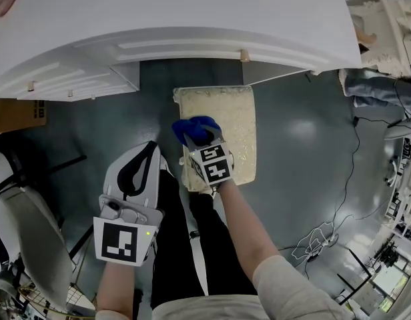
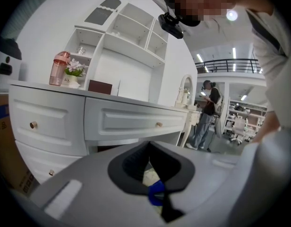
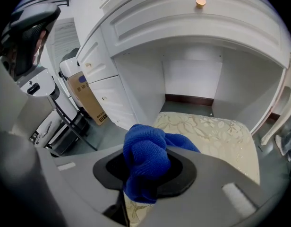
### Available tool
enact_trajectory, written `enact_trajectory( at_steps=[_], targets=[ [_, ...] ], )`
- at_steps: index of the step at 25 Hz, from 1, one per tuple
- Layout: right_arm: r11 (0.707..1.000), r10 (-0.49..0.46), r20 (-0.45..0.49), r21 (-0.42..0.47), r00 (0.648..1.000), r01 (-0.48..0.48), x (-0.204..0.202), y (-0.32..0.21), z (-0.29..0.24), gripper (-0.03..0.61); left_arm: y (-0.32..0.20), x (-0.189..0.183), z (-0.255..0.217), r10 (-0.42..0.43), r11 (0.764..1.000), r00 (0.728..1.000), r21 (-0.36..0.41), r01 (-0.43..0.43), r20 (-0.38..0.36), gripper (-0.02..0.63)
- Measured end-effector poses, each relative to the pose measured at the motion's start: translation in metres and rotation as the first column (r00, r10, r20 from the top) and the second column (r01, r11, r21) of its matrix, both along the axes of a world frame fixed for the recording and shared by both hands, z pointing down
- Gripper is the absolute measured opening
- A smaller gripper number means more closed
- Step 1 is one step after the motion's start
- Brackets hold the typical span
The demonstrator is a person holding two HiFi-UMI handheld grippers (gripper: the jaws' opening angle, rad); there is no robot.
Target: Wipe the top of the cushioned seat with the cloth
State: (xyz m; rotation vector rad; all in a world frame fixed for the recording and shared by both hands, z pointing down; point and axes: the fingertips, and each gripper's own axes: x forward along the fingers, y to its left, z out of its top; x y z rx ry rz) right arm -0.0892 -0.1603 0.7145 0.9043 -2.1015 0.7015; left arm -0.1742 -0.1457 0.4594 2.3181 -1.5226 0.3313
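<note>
The cushioned seat (image 1: 235, 122) is a cream floral pad standing on the grey floor, partly under the white dresser. My right gripper (image 1: 204, 141) is shut on a bunched blue cloth (image 1: 194, 129), which hangs over the seat's near left part. In the right gripper view the blue cloth (image 3: 143, 160) bulges out between the jaws of the right gripper (image 3: 145, 176), with the seat (image 3: 216, 131) just beyond. My left gripper (image 1: 135, 172) hovers over the floor left of the seat, jaws together and empty. In its own view the left gripper (image 2: 152, 178) points at the dresser drawers.
The white dresser (image 1: 159, 19) overhangs the far end of the seat, with a drawer unit (image 1: 79, 79) at the left. A cardboard box (image 1: 15, 115) and a chair (image 1: 25, 212) stand at the left. Cables (image 1: 319, 239) lie on the floor to the right. A person (image 2: 207, 115) stands far off.
</note>
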Motion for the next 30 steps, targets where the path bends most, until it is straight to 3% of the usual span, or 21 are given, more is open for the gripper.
enact_trajectory(
  at_steps=[21, 23, 30],
  targets=[
    [1.0, -0.026, 0.054, -0.003, 0.998, 0.026, 0.016, 0.038, 0.002, 0.126, 0.014, 0.031, 0.004, -0.024, 1.0, 1.0, 0.013, 0.024, 0.005, 0.0],
    [0.999, -0.034, 0.057, 0.003, 0.998, 0.034, 0.021, 0.037, 0.001, 0.126, 0.014, 0.035, 0.002, -0.031, 0.999, 0.999, 0.035, 0.031, 0.01, 0.0],
    [1.0, -0.026, 0.064, 0.004, 0.998, 0.026, 0.052, 0.032, 0.003, 0.127, 0.025, 0.052, 0.005, -0.045, 0.999, 0.999, 0.009, 0.044, 0.016, 0.0]
  ],
)
